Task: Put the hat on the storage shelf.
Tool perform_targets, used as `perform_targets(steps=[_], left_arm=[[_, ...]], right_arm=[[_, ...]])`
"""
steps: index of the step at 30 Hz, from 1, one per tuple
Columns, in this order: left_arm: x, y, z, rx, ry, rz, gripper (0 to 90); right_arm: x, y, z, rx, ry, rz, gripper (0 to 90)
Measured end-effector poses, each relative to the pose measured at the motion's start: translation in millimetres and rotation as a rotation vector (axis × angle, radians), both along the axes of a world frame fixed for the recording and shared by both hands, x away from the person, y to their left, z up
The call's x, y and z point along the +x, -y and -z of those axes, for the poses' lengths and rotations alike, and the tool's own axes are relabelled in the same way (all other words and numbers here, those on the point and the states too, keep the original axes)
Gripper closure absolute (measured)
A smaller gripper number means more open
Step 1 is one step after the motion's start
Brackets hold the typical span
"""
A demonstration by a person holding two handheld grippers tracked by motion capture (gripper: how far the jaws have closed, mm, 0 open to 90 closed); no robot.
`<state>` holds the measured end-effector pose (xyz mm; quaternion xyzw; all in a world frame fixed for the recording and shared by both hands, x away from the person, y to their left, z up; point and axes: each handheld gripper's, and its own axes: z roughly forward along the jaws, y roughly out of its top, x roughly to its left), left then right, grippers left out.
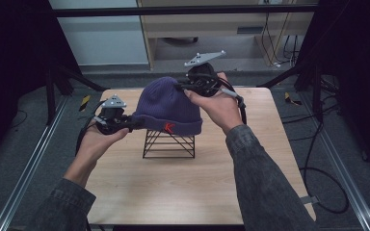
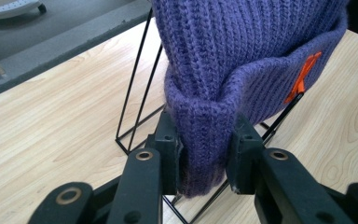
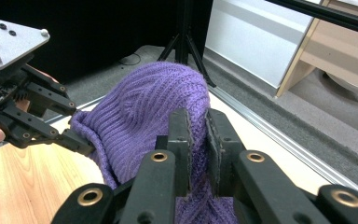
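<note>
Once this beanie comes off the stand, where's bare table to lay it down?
The widest bare patch of table is the near strip between the wire stand and the near edge, framed by the person's forearms. A narrower strip lies right of the stand. The middle is crowded: the beanie, with the left gripper on its cuff and the right gripper on its crown.

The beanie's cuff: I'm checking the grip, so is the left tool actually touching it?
Touching. In the left gripper view, the left tool has both jaws pressed against a fold of the purple beanie's cuff, which bulges between them with no gap.
</note>
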<state>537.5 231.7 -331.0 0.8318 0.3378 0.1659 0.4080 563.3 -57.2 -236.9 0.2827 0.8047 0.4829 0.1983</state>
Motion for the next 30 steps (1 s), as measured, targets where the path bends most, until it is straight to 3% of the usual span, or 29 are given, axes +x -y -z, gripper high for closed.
perform_targets(steps=[14,30], left_arm=[[0.2,1.6,7.7,0.02,-0.003,0.002,68.7],[-1.4,0.8,21.1,0.017,-0.017,0.002,68.6]], right_arm=[[-7.2,4.1,11.5,0.015,-0.022,-0.014,81.2],[-12.5,2.2,19.5,-0.032,-0.037,-0.017,80.7]])
